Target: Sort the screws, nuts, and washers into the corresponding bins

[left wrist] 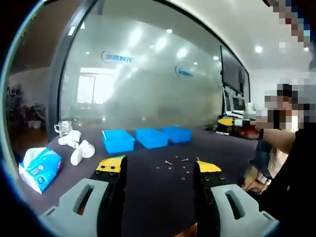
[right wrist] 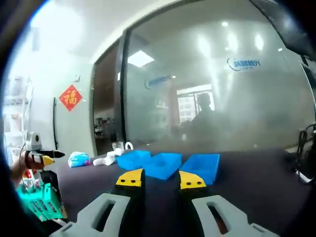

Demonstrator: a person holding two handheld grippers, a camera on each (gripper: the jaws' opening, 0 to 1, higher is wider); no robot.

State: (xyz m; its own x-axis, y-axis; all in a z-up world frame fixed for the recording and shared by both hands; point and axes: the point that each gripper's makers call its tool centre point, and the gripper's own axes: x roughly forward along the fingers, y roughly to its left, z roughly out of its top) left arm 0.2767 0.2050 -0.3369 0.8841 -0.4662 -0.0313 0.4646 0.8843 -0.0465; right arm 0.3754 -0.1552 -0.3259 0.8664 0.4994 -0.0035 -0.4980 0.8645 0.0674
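While the left gripper [left wrist: 159, 170] hovers above the dark table [left wrist: 148, 197] with its yellow-tipped fingers [left wrist: 110, 164] spread wide and nothing between them, the small hardware [left wrist: 177, 166] — screws, nuts and washers too tiny to tell apart — lies scattered on the tabletop just ahead of the gap and toward the right-hand finger. Beyond the fingertips stand three blue bins [left wrist: 148, 138] in a row, side by side, with the frosted glass wall [left wrist: 148, 74] behind them. Out past the left-hand finger lie a pack of tissues [left wrist: 39, 168] in blue and white wrapping, a cluster of white cups [left wrist: 76, 145] tipped on their sides, and a clear glass mug [left wrist: 63, 128] farther back. A person's arm [left wrist: 276, 140] reaches in from beyond the right-hand finger. In the right gripper view, the right gripper [right wrist: 161, 180] has its fingers [right wrist: 131, 178] set moderately apart, holding nothing, and the same three blue bins [right wrist: 168, 164] sit straight ahead of the tips, well apart from them. Far off past its left-hand finger are the tissues [right wrist: 79, 159] and white cups [right wrist: 106, 159], and nearer, at the table's edge, a green rack [right wrist: 42, 200].
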